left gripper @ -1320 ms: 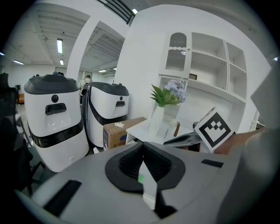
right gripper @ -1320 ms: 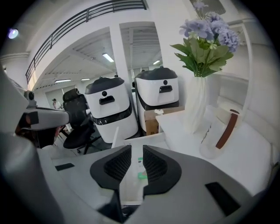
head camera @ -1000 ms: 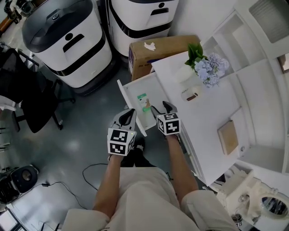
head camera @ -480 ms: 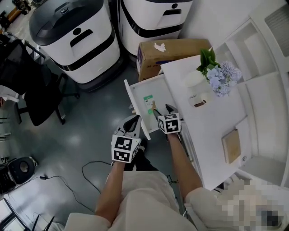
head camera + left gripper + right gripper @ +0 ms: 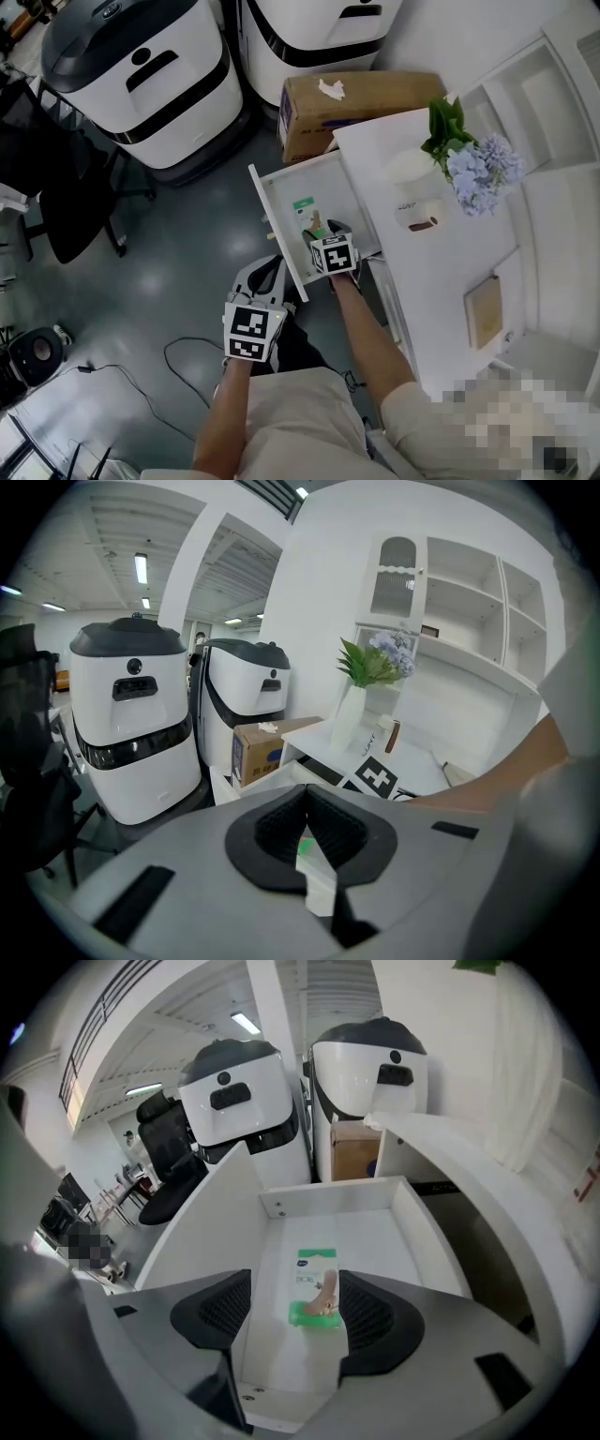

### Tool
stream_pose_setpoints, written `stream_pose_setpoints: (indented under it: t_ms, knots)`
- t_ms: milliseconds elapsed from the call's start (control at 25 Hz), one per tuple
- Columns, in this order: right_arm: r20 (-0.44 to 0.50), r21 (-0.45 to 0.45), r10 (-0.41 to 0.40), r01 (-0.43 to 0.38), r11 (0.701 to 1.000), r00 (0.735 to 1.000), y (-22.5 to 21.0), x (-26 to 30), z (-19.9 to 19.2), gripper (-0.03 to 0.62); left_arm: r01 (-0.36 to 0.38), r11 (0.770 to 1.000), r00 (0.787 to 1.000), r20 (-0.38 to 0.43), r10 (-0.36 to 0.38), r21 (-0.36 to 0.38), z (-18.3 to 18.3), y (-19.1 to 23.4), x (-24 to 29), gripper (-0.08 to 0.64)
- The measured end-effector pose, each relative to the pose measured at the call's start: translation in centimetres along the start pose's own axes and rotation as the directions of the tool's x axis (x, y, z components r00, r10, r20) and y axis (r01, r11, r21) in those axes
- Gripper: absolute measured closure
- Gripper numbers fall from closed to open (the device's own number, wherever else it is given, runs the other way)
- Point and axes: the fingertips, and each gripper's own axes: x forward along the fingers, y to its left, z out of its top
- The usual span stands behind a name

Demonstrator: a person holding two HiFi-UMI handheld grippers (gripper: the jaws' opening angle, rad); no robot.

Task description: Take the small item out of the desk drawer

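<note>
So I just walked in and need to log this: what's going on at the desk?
A person holds a gripper in each hand. The desk drawer is pulled open, a small green-and-white packet lying inside. The right gripper is over the drawer, tongs open and lined up on the packet, not gripping it yet. The left gripper hangs outside the drawer front, empty.

No legible print on the packet (image 5: pixel 316 1290)

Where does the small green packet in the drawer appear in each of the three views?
Head view: green packet near the centre, in the open drawer.
Left gripper view: only a green speck low at centre, probably the packet.
Right gripper view: the packet at centre, on the drawer floor.
Shared landmark: the cardboard box.
</note>
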Motion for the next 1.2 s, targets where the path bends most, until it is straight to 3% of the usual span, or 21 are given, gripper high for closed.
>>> stream_pose_setpoints:
  t_ms: [320, 760, 1200]
  knots:
    - [-0.075, -0.017, -0.008, 0.006, 1.0, 0.997, -1.1, 5.7, -1.5, 0.27, -0.024, 1.0, 1.0, 0.002, 0.024, 0.017, 0.0, 1.5, 2.7, 0.543]
    - [-0.134, 0.027, -0.018, 0.022, 0.999, 0.991, -2.7, 9.7, -3.3, 0.241, -0.045, 0.998, 0.999, 0.0, 0.045, -0.046, -0.5, 2.2, 5.4, 0.543]
    - [-0.176, -0.03, -0.033, 0.028, 0.999, 0.984, -2.9, 12.0, -3.3, 0.225, -0.098, 0.99, 0.995, -0.024, 0.096, -0.106, -2.7, 3.5, 4.8, 0.543]
